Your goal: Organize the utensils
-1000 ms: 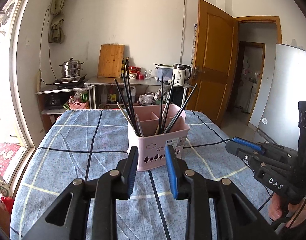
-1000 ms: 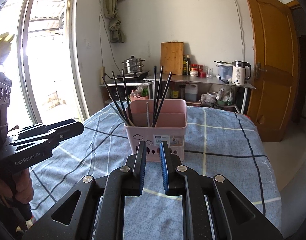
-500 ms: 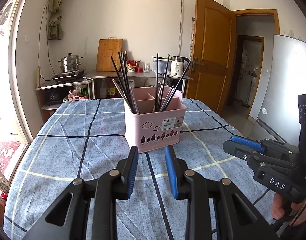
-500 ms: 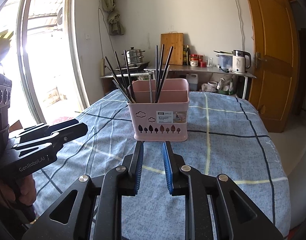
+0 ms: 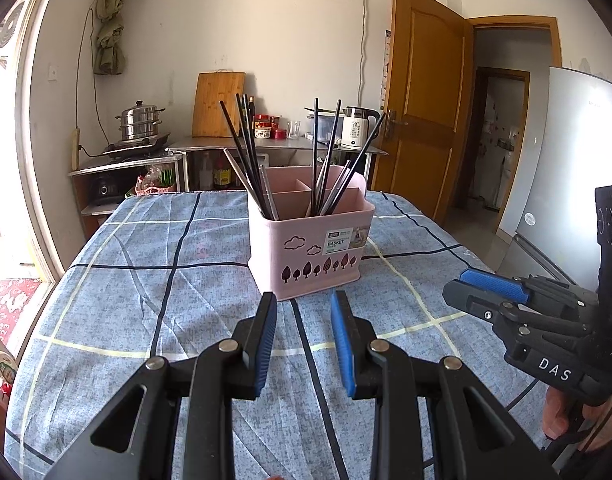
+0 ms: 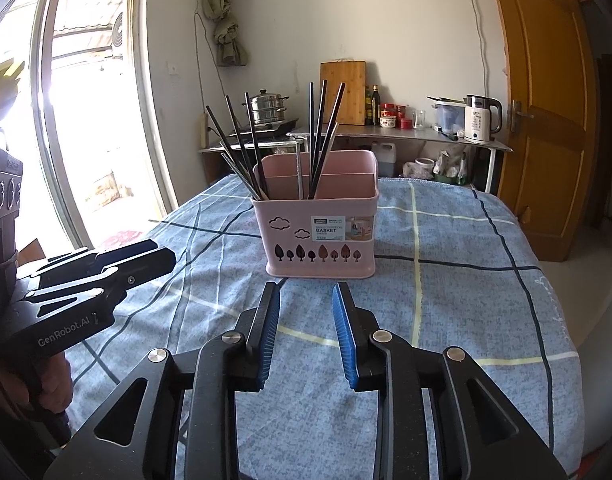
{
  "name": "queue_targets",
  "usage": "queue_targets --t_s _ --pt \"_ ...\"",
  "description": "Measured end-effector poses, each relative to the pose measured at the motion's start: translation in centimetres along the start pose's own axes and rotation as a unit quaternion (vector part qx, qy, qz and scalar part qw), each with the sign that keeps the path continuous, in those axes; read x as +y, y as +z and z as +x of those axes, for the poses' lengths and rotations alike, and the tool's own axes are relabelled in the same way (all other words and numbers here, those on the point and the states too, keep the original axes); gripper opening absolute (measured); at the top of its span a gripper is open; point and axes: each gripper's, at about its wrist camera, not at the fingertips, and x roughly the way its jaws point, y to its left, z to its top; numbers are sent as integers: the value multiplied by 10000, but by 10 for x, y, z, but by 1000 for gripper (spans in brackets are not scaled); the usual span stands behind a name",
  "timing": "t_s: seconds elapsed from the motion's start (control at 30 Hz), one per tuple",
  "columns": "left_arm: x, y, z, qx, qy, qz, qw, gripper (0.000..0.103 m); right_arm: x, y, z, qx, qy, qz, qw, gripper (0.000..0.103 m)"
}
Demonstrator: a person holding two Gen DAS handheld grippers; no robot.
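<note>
I have pulled both grippers back and down, so the pink basket point(image 5: 310, 240) now sits farther ahead of my fingers than a moment ago. The right gripper point(image 6: 306, 334) has opened a bit more too. I think this means no sorting step is going on right now, and I am getting ready for the next reach.

The left gripper point(image 5: 304, 346) is open a middle amount. It holds nothing, and only the blue cloth point(image 5: 146, 304) shows between its fingers. The right gripper is open about the same and is empty too.

The basket stands straight ahead of both grippers, past the fingertips, not touching them. The black chopsticks point(image 5: 246, 152) and a few silver ones stand in its front pockets, leaning out. The back pocket looks empty from here.
</note>
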Motion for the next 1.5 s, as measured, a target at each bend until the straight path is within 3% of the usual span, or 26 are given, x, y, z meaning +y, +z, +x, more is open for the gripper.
queue_targets --t_s 1.5 --pt "-3 -10 5 96 102 4 9999 30 0 -9 7 182 -9 8 9998 29"
